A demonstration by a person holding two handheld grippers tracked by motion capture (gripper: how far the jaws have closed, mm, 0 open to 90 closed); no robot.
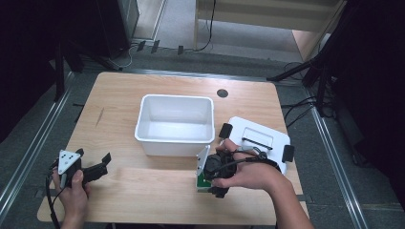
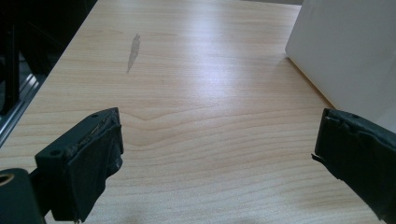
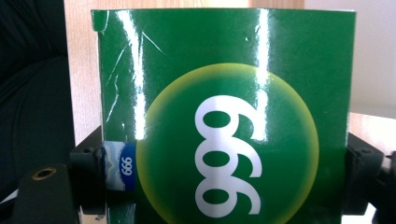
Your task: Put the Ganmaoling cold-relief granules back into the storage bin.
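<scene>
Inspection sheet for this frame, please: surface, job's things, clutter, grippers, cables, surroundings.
Surface: wooden table, one dark streak at its left.
Job's things: green box; white bin mid-table, nothing seen inside; white lid flat to its right.
Clutter: nothing seen.
Grippers: right hand-held gripper shut on the green box; left hand-held gripper open, nothing between its jaws.
Cables: one trails from the left hand-held gripper; more on the floor.
Surroundings: grey floor, dark stands.
</scene>
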